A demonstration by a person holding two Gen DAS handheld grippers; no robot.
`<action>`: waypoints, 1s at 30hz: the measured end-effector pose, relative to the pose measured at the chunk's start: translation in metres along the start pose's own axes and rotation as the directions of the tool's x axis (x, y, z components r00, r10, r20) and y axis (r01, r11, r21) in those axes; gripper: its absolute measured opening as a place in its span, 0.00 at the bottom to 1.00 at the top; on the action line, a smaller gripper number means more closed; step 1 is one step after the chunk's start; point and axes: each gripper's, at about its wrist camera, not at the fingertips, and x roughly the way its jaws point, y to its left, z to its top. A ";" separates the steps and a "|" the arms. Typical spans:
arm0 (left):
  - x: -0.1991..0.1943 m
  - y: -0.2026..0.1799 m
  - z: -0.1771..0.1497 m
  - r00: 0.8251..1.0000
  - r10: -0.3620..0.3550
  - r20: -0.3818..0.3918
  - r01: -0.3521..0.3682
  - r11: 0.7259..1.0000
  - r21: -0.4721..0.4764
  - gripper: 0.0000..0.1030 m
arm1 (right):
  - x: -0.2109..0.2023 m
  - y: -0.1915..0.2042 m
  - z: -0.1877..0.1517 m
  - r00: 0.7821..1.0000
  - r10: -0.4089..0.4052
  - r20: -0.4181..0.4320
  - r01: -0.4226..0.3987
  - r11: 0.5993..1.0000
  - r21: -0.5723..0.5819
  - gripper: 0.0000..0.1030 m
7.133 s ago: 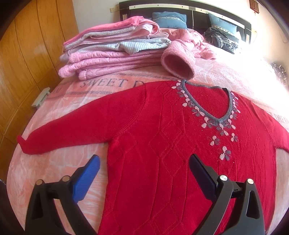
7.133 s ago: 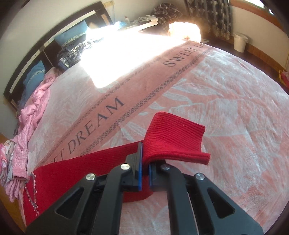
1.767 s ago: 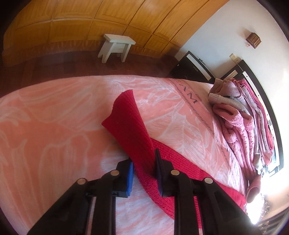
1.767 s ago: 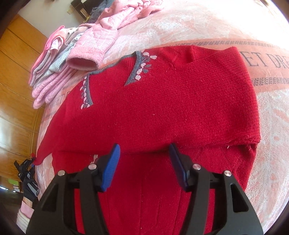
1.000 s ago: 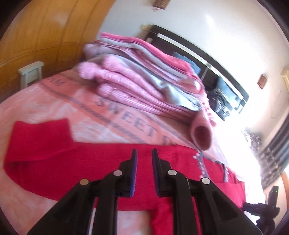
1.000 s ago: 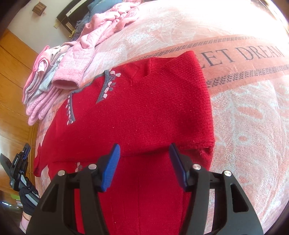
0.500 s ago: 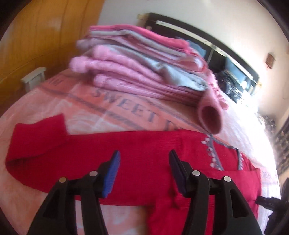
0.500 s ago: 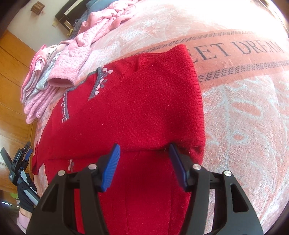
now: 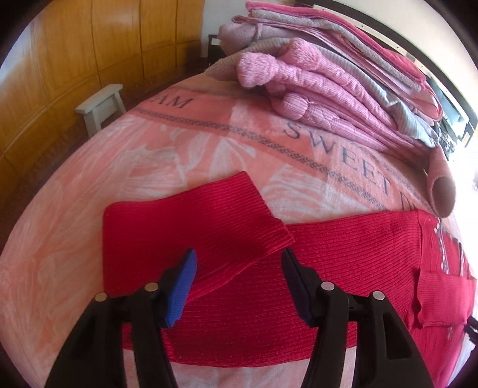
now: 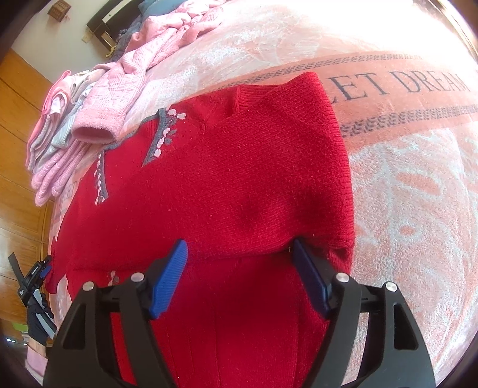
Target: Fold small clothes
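Observation:
A red knit sweater [image 10: 239,191] lies flat on the pink bedspread [image 10: 403,185], its grey neckline with pink flowers [image 10: 161,140] at the upper left. Its right sleeve is folded back across the chest. In the left wrist view the left sleeve [image 9: 298,286] stretches across the bed and its ribbed cuff end [image 9: 191,226] is doubled back on top of it. My left gripper [image 9: 239,283] hovers open just above that cuff, holding nothing. My right gripper [image 10: 239,274] stands open over the folded right sleeve's lower edge, empty. The other gripper [image 10: 33,277] shows small at the far left.
A stack of folded pink and grey clothes [image 9: 343,74] sits at the head of the bed, with a loose pink garment [image 10: 140,59] beside it. A small white stool [image 9: 101,104] stands on the floor by the wooden wardrobe [image 9: 89,53]. Dark headboard [image 10: 119,18] behind.
My left gripper let go of the sleeve cuff after laying it back over the sleeve, opened, and now hangs closer above it. My right gripper stayed open and barely moved.

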 end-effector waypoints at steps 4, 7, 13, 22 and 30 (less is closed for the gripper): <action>0.010 -0.015 0.007 0.999 0.043 -0.010 -0.043 0.998 0.035 0.67 | 0.000 -0.001 0.001 1.000 0.014 0.001 -0.014 1.000 0.007 0.71; 0.023 -0.013 0.010 0.993 0.113 -0.036 -0.112 0.993 0.025 0.68 | -0.001 -0.005 0.002 0.999 0.040 0.003 -0.040 0.999 0.028 0.71; 0.022 -0.003 0.013 0.993 0.116 -0.002 -0.116 0.993 0.005 0.19 | 0.000 -0.010 0.003 0.998 0.065 0.006 -0.065 0.997 0.044 0.71; -0.025 0.044 0.025 0.972 -0.058 0.229 0.102 0.978 -0.184 0.05 | 0.000 -0.008 0.001 0.999 0.052 0.008 -0.052 0.998 0.041 0.71; -0.054 0.016 0.026 0.888 -0.294 0.354 0.371 0.912 -0.174 0.05 | -0.001 -0.006 0.001 0.999 0.044 0.004 -0.044 0.998 0.037 0.71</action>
